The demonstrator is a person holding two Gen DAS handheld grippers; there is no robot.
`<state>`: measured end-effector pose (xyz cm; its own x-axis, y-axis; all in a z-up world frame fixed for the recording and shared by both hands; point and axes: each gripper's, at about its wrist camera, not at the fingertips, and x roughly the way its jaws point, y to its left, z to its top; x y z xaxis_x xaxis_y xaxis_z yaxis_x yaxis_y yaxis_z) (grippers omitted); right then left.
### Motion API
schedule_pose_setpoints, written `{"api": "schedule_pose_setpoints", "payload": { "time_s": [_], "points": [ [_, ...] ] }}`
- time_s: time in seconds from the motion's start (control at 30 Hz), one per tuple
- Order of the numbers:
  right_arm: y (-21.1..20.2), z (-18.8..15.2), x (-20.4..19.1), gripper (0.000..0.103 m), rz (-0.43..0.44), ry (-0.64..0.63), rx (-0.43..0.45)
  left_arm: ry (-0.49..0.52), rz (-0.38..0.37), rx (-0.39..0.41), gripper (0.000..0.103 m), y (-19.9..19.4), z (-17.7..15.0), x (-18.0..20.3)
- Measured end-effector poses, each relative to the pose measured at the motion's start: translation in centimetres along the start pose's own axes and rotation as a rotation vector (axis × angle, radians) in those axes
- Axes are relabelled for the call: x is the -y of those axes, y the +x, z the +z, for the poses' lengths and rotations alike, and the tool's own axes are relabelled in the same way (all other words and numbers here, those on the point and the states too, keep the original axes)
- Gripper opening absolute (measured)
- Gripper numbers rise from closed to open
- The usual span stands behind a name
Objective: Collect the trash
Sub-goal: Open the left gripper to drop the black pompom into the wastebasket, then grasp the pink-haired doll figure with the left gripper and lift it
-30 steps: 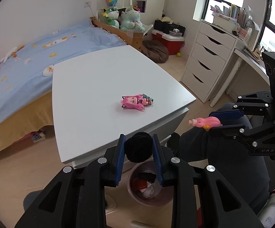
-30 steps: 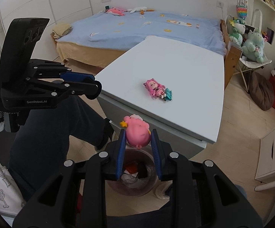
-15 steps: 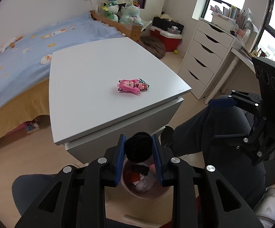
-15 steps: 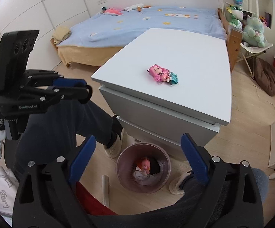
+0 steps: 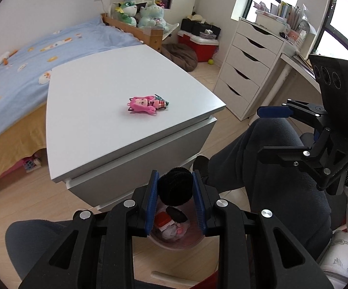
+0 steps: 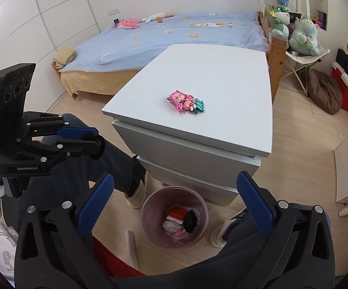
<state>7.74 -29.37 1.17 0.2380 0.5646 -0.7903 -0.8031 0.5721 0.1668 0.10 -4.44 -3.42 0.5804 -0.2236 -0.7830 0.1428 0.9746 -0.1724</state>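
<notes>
Both grippers above the bin, lower centre of frame.
Left gripper [image 5: 175, 191] pinches black fuzzy ball [image 5: 175, 186] over trash bin [image 6: 149, 202]; right gripper [image 6: 174, 198] jaws opening, nothing between them.

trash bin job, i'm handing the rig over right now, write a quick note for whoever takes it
Left tool: shut on a black fuzzy ball, held over the pink bin on the floor, not dropped yet.
Right tool: jaws opening wide, nothing between them, above the bin.
Done: bin already holds a small pink toy, a red item and scraps.
Left: release the ball into the bin, then fetch the pink-haired doll lying on the white table.
</notes>
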Motion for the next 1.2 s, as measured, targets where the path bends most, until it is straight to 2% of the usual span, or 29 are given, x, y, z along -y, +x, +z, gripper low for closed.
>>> {"api": "schedule_pose_setpoints", "payload": {
  "time_s": [0.37, 0.43, 0.5, 0.53, 0.63, 1.2],
  "points": [
    [-1.6, 0.2, 1.5, 0.1, -0.012, 0.05, 0.05, 0.031, -0.008, -0.002, 0.028, 0.0, 0.3, 1.4],
    [-1.8, 0.2, 1.6, 0.1, -0.011, 0.052, 0.054, 0.033, -0.011, 0.0, 0.032, 0.0, 0.5, 1.6],
    [-1.9, 0.3, 1.7, 0.1, -0.011, 0.056, 0.058, 0.029, -0.005, 0.007, 0.067, 0.0, 0.5, 1.6],
    [-1.9, 0.3, 1.7, 0.1, -0.011, 0.057, 0.059, 0.017, -0.013, 0.022, 0.093, -0.1, 0.4, 1.4],
    [-1.7, 0.2, 1.8, 0.1, -0.008, 0.065, 0.058, -0.002, -0.006, 0.021, 0.096, 0.1, 0.6, 1.0],
    [-1.1, 0.3, 1.8, 0.1, 0.001, 0.066, 0.049, -0.041, 0.043, 0.031, 0.096, 0.5, 1.1, -0.5]
  ]
}}
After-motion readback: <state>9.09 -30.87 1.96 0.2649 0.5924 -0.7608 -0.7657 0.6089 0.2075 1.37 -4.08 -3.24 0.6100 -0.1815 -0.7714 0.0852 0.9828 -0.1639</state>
